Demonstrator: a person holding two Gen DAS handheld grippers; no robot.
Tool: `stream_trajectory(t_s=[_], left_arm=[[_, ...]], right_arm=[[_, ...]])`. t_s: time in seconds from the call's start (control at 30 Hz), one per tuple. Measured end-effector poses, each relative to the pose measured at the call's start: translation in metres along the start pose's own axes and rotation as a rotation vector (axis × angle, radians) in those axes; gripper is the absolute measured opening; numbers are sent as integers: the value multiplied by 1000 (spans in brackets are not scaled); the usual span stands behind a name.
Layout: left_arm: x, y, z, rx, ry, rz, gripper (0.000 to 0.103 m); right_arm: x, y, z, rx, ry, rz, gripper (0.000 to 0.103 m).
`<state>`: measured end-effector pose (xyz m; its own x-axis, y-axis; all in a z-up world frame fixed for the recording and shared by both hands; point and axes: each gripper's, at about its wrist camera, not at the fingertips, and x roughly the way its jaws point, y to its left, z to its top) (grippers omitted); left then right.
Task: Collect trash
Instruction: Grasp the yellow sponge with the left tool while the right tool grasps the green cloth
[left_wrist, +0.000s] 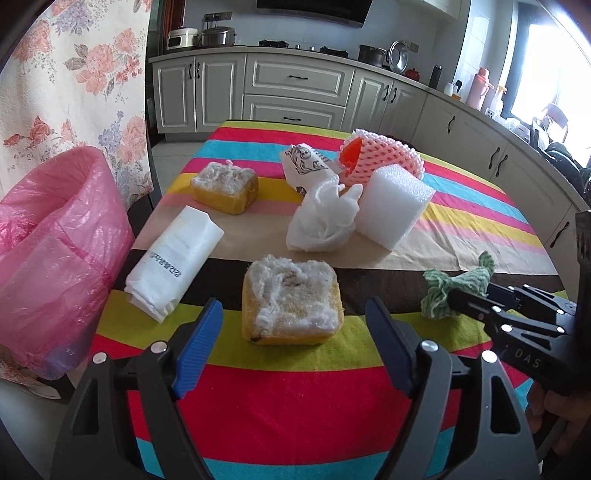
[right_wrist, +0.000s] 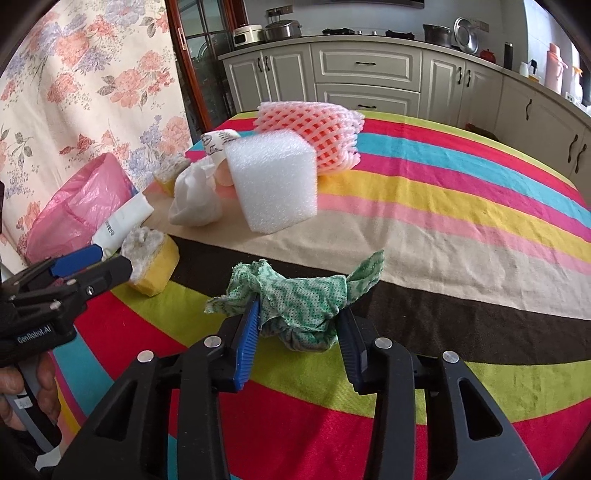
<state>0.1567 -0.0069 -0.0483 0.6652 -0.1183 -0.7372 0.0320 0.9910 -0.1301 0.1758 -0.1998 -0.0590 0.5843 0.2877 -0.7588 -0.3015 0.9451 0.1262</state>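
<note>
Your right gripper (right_wrist: 295, 325) has its jaws clamped on the green rag (right_wrist: 299, 295), loose ends trailing. Your left gripper (left_wrist: 291, 347) has its jaws apart, the yellow sponge (left_wrist: 291, 302) just ahead between them. The rag's loose ends may snag or slip free on the way to the pink bin bag (left_wrist: 55, 236).

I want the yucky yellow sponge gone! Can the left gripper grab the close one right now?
Probably yes. The left gripper is open and empty, and the near yellow sponge lies just ahead between its fingers with nothing in between. The right gripper is busy holding the green cloth.
</note>
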Motion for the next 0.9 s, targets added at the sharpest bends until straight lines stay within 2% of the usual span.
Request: stream_trajectory(t_s=[0.43,0.67,0.9], left_arm=[[27,-4,5,19,68,39,76],[35,-6,3,49,96,53,63],[23,-4,7,44,68,39,61]], right_arm=[[-11,-11,12,26,-59,-21,39],[-10,-14,16,33,-63,-22,39],[-13,-13,18,32,-73,-22,39]])
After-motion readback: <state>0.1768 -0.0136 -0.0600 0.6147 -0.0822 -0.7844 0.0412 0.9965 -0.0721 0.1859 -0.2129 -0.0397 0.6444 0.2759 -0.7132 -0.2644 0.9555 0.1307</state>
